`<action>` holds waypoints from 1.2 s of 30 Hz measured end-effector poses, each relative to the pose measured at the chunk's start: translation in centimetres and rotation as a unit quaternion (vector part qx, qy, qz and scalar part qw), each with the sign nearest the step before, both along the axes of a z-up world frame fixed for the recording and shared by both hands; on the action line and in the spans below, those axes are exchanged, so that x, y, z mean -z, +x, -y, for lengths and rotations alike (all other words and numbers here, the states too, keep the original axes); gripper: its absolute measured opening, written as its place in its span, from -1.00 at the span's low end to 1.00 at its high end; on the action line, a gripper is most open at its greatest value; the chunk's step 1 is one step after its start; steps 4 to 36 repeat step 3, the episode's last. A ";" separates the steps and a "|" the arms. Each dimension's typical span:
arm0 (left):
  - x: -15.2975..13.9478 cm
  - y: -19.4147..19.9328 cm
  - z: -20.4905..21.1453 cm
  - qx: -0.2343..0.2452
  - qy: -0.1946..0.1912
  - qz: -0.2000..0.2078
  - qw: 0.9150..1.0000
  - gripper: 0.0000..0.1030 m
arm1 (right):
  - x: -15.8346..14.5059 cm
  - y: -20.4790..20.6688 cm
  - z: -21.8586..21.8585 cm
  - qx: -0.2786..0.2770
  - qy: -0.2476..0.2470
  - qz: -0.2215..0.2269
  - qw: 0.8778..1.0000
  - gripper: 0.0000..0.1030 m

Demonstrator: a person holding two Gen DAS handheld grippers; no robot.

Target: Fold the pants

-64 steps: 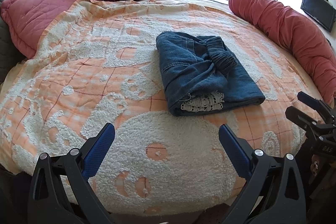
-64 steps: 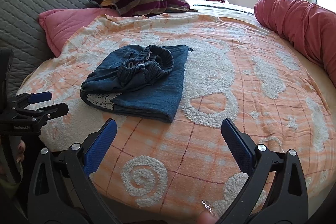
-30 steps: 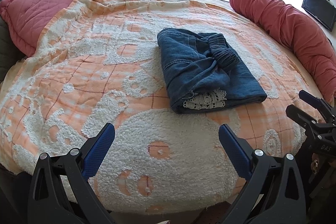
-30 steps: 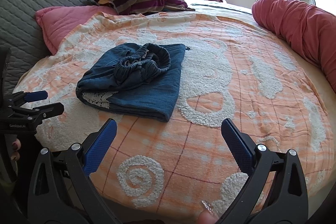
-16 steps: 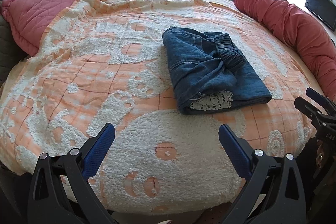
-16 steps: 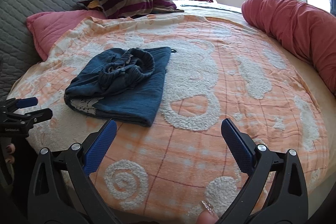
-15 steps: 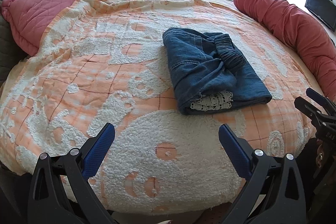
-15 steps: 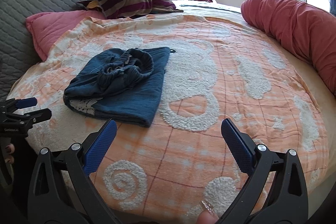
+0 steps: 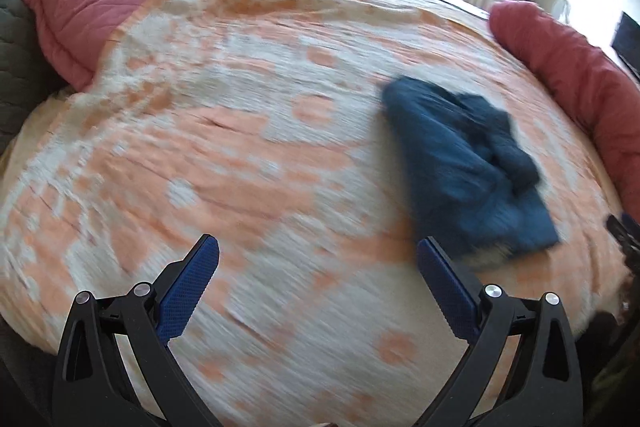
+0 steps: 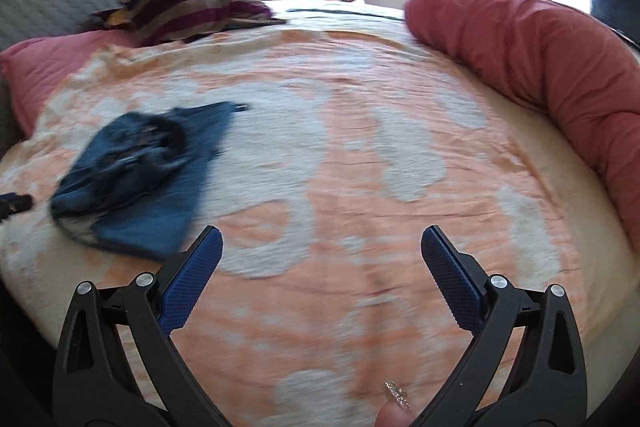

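I'm holding my left gripper (image 9: 318, 259) over the near edge of the bed, its blue pads spread wide with nothing between them. My right gripper (image 10: 322, 247) is doing the same on its side: jaws apart, empty, hovering above the orange and white blanket (image 10: 360, 163).

The pants (image 9: 468, 171) are lying on the blanket as a compact blue bundle, off to the right in my left view and off to the left in my right view, so they are sitting between my two tools and a little ahead of both. Neither tool is touching them. Both views are smeared with motion, so I can't make out the finer creases.

I'm reading this as the closing step: the bundle looks folded down to a small rectangle, though the gathered waistband on top looks lumpy. If I'm going back in, the next move calls for swinging one tool in toward the bundle and flattening or squaring that top layer without dragging the whole stack. The red bolster (image 10: 532, 47) is lying well clear along the far edge.
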State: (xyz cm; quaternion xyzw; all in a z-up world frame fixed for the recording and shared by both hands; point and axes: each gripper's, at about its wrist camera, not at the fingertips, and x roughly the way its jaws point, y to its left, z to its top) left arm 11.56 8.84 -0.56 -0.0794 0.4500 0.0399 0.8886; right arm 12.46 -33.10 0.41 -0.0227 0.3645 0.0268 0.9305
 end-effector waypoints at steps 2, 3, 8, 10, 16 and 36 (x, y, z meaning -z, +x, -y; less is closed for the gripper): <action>0.1 1.8 -2.4 -0.028 0.025 -0.003 0.999 0.91 | 0.1 1.3 2.8 0.033 0.003 -0.007 0.999 0.82; 0.3 2.7 -3.7 -0.042 0.033 -0.007 0.999 0.91 | 0.2 1.8 4.0 0.045 0.008 -0.010 0.999 0.82; 0.3 2.7 -3.7 -0.042 0.033 -0.007 0.999 0.91 | 0.2 1.8 4.0 0.045 0.008 -0.010 0.999 0.82; 0.3 2.7 -3.7 -0.042 0.033 -0.007 0.999 0.91 | 0.2 1.8 4.0 0.045 0.008 -0.010 0.999 0.82; 0.3 2.7 -3.7 -0.042 0.033 -0.007 0.999 0.91 | 0.2 1.8 4.0 0.045 0.008 -0.010 0.999 0.82; 0.3 2.7 -3.7 -0.042 0.033 -0.007 0.999 0.91 | 0.2 1.8 4.0 0.045 0.008 -0.010 0.999 0.82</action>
